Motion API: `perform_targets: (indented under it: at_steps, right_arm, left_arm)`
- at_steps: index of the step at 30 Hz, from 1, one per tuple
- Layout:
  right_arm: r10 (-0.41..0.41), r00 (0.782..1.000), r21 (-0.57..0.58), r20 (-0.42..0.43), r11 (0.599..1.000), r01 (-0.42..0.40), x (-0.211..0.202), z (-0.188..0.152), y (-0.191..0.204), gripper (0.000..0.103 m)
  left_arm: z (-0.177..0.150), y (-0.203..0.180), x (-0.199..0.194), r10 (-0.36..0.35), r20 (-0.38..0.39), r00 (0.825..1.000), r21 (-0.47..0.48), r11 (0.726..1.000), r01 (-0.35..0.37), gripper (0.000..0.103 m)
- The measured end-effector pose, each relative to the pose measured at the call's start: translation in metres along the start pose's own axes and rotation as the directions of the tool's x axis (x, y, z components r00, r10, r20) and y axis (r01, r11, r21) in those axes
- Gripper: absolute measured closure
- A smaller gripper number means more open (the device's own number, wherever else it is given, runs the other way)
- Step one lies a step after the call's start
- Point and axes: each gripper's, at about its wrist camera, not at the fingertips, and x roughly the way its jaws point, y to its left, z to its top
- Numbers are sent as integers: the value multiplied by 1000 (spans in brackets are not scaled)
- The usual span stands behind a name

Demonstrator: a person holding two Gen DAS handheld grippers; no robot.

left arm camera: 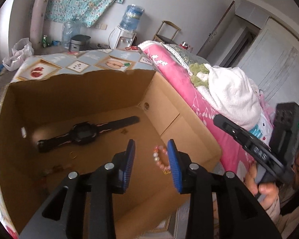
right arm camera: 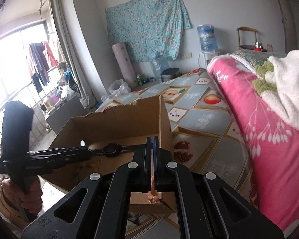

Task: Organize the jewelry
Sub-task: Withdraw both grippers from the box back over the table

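Left wrist view looks down into an open cardboard box standing on a table with a fruit-patterned cloth, close to its right edge where a pink quilt begins. On the box floor a black wristwatch already lies flat toward the far left corner, and a small gold ring with a few blurred small pieces sits nearer the front, so part of the sorting looks done. A pink and white bead bracelet appears just inside the right pad of the left gripper, whose jaws stand partly apart; whether the beads hang from that pad, fall free or lie on the cardboard cannot be told, though no pad presses them from the left. My reading is that this piece is being let go into the box. Right wrist view shows the right gripper with its jaws together, or nearly so, over the box's near right corner, pinching a strand of pinkish beads with a gold charm that dangles below the pads. That piece seems left to place.
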Motion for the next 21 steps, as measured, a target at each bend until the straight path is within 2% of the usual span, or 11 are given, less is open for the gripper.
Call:
perform_targets:
  at_steps: [4, 6, 7, 9, 11, 14, 15, 17, 18, 20, 21]
  right_arm:
    - [8, 1000, -11, -25, 1000, -8, 0, -1, 11, 86]
    - [13, 999, -29, -32, 999, -14, -2, -4, 22, 73]
    - [15, 999, -40, -38, 999, -16, -3, -6, 28, 69]
    - [11, 999, -57, -48, 998, -14, -3, -10, 39, 52]
    - [-4, 998, -70, -60, 998, 0, -4, -15, 51, 44]
    - [-25, 997, -59, -73, 998, 20, -9, -21, 61, 32]
    - [-27, 997, -52, -76, 998, 23, -11, -22, 63, 28]
    - [-54, 995, -50, -80, 998, 50, -17, -25, 68, 22]
    - [-66, 995, -57, -78, 996, 61, -20, -26, 70, 19]
    - [-108, 992, -80, -64, 992, 102, -28, -28, 76, 16]
    - [-119, 991, -86, -56, 990, 114, -31, -28, 78, 14]
  left_arm:
    - [-16, 7, -26, 28, 25, 999, 19, 999, -29, 62]
    - [-25, 8, -39, 50, 40, 998, 33, 998, -51, 55]
    - [-28, 8, -44, 65, 45, 997, 40, 997, -67, 51]
    - [-36, 9, -52, 110, 56, 992, 46, 993, -112, 42]
    - [-42, 11, -57, 151, 62, 987, 42, 987, -154, 29]
    - [-48, 12, -67, 249, 92, 964, -7, 968, -249, 17]
    - [-49, 13, -70, 271, 103, 957, -29, 963, -270, 17]
    - [-51, 14, -76, 308, 117, 944, -65, 951, -303, 8]
    - [-52, 14, -79, 346, 114, 931, -79, 938, -338, 5]
    - [-54, 11, -85, 420, 117, 900, -100, 907, -410, 5]
    - [-56, 10, -89, 436, 123, 892, -104, 899, -425, 5]
